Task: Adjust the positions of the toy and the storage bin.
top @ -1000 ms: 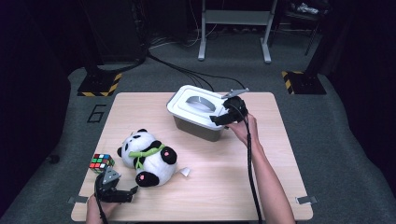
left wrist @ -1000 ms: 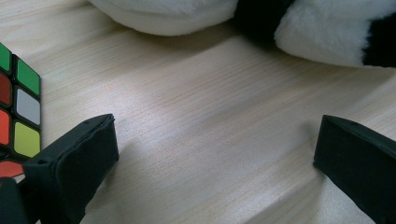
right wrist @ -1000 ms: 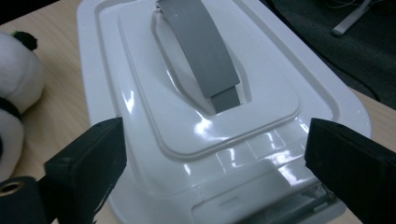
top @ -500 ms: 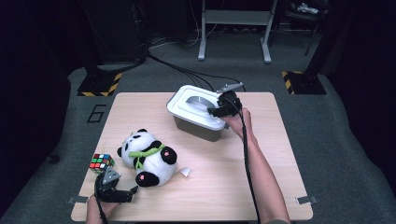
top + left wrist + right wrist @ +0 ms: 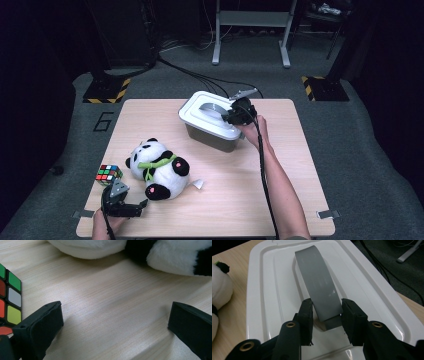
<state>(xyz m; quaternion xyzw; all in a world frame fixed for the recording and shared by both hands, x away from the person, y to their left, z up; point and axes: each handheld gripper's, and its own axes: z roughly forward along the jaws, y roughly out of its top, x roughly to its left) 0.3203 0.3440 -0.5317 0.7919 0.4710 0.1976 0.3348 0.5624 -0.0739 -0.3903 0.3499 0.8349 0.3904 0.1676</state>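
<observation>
Squarely between right hand-held gripper (image 5: 325,312) jaws: grey handle (image 5: 319,287).

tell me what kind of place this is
Probably a lab or recording studio, not a home: a lone wooden table on grey carpet, hazard-striped stand bases, loose cables across the floor, and dark surroundings.

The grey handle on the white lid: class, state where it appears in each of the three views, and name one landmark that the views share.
High view: the grey handle arches over the white lid, upper centre, at the right gripper.
Left gripper view: not in it.
Right gripper view: centre, its near end between the jaws, which have just been closing on it.
Shared landmark: the plush panda, in all three views.
</observation>
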